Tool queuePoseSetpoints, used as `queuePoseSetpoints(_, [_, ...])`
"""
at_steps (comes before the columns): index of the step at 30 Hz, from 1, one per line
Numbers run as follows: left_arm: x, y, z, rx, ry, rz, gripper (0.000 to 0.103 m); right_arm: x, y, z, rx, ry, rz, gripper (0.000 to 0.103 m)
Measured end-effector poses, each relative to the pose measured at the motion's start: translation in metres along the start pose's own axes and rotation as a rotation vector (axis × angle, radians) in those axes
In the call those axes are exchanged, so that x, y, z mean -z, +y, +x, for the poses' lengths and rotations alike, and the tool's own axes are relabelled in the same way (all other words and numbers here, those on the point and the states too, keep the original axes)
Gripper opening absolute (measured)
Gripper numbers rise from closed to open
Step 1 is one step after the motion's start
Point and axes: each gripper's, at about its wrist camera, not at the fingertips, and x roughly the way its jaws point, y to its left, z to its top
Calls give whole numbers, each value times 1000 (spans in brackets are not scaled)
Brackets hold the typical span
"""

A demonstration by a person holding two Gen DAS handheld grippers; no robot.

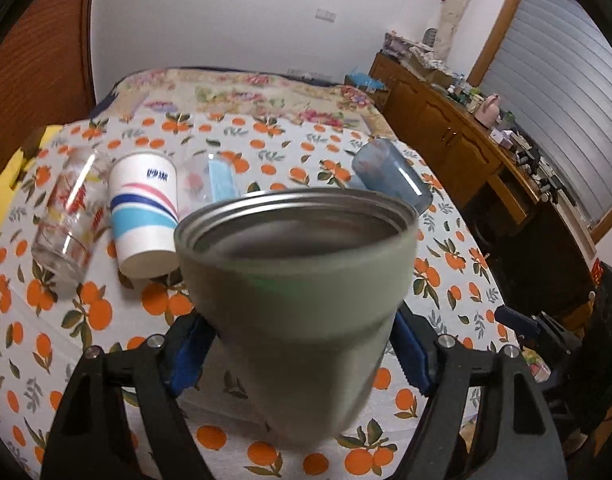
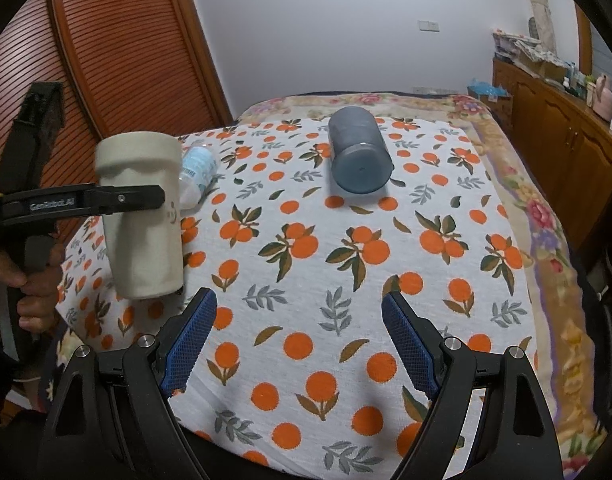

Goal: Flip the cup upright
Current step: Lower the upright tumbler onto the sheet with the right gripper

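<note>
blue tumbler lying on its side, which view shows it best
The right wrist view: the blue tumbler lies whole and unobstructed on the orange-print tablecloth, its base facing the camera. In the left wrist view the grey-green cup, held in the left gripper, hides part of it.

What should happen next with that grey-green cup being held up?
Probably lower it straight down and let go. The left gripper grips the grey-green cup mouth up, but in the right wrist view it seems to hang above the orange-print cloth.
</note>
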Motion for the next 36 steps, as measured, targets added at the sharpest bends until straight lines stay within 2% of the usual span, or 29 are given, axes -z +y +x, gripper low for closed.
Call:
queuePoseSetpoints(5, [6, -11, -5, -36, -42, 75, 78, -1, -2, 2, 13, -8, 5, 87])
queuePoseSetpoints(14, [12, -17, 1, -53, -79, 132, 78, -1, -1, 8, 55, -45, -3, 87])
queuePoseSetpoints(23, [18, -19, 0, -63, -126, 138, 78, 1, -2, 8, 72, -64, 19, 87])
queuePoseSetpoints(36, [26, -34, 2, -85, -134, 173, 80, 1, 2, 6, 61, -74, 28, 87])
